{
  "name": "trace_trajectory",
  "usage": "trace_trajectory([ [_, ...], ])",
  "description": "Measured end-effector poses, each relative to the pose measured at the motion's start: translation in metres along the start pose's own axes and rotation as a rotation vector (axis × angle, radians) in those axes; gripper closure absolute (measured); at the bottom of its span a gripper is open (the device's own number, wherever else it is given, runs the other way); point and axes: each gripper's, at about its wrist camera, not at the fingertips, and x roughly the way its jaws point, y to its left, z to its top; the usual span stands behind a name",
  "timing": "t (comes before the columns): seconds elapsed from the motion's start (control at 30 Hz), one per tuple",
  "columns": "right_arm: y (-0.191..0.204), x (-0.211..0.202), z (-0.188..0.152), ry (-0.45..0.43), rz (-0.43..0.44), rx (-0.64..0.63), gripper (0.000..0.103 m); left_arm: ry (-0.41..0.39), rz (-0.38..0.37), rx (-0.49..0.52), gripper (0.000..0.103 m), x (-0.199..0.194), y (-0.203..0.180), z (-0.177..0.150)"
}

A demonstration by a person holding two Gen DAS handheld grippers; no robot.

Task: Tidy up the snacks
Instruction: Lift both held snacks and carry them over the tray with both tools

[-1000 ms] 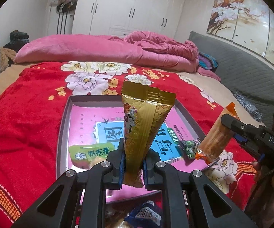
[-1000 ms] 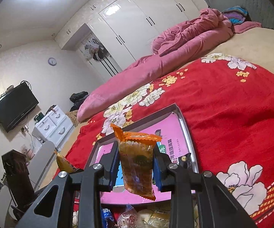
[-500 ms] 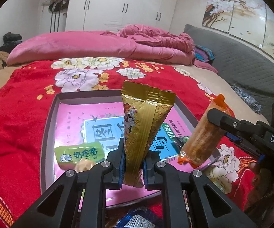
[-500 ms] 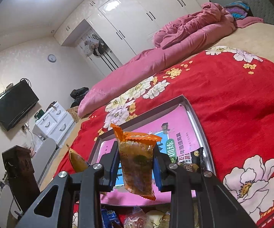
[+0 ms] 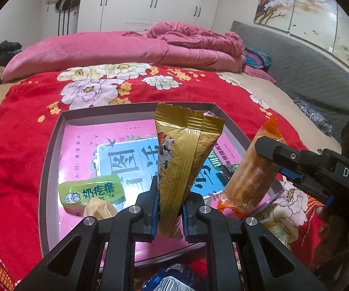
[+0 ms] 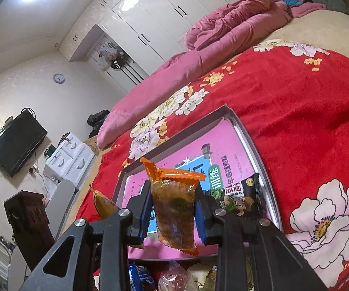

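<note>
My left gripper is shut on the lower end of a gold foil snack packet, held upright above the near part of a grey tray with a pink printed sheet in it. My right gripper is shut on an orange clear-wrapped snack; in the left wrist view that snack hangs over the tray's right near corner. A green packet with a tan snack beside it lies in the tray's left near part, and a black packet lies at its right side.
The tray lies on a red flowered blanket on a bed, with a pink quilt behind. Several loose snacks lie on the blanket just before the tray's near edge. A grey headboard runs along the right.
Both grippers have moved forward and down over the tray with their packets; the tray looks larger and nearer in both views. The grips are unchanged.
</note>
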Motion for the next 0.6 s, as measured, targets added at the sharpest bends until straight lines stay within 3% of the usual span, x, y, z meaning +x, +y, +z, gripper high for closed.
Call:
trace_trajectory([
  [0.2,-0.0004,0.0064,-0.0032,0.040,-0.002,-0.005,0.072,0.019,0.009,0.029,0.088,0.0036,-0.0048,-0.0033],
  [0.6,0.0046,0.0083,-0.0054,0.054,-0.097,-0.075,0.071,0.054,0.037,0.050,0.088,0.0103,-0.0065,-0.0057],
])
